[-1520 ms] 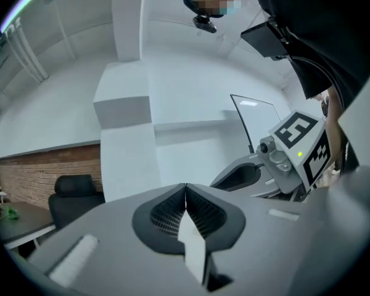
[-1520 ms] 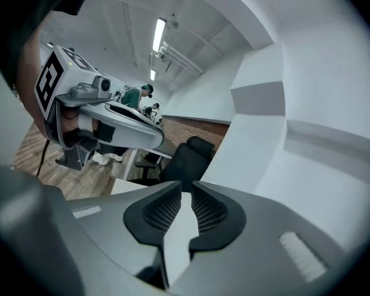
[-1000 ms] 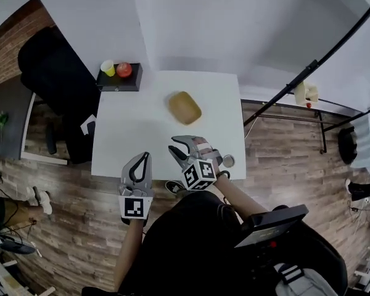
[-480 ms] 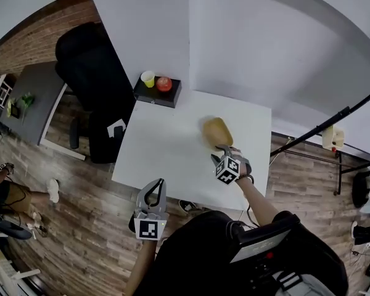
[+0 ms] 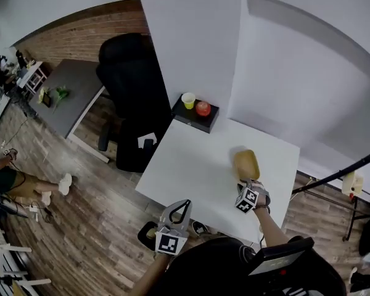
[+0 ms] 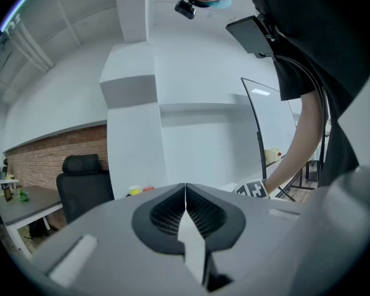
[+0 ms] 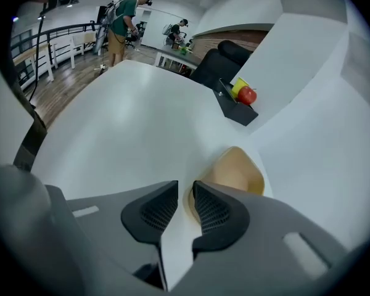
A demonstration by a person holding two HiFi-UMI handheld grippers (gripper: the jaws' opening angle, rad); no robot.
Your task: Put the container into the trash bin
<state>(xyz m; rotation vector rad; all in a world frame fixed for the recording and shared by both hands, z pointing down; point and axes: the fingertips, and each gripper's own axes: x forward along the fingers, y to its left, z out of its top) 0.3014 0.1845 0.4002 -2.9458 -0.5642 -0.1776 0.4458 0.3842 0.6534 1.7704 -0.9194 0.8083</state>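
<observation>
A tan, bowl-like container (image 5: 246, 163) lies on the white table (image 5: 191, 165), toward its right side. My right gripper (image 5: 246, 183) points down at the container's near end. In the right gripper view the container (image 7: 237, 171) fills the space just past the gripper (image 7: 185, 187). Its jaws are closing, the near rim sits in the narrow gap, and a strip of table still shows beside the left pad. My left gripper (image 5: 179, 210) hangs off the table's near edge over the wooden floor. In its own view the left gripper (image 6: 185, 187) is shut with nothing in it.
A black box (image 5: 195, 117) at the table's far corner carries a yellow cup (image 5: 188, 100) and a red apple (image 5: 203, 108). A black office chair (image 5: 131, 73) and a black object with a white label (image 5: 135, 150) stand left of the table. A grey desk (image 5: 65, 94) is further left.
My right gripper has gone forward and down to the container's near end, and its jaws have narrowed. The head view has swung, so the table now sits lower right. The left gripper stays off the table.
</observation>
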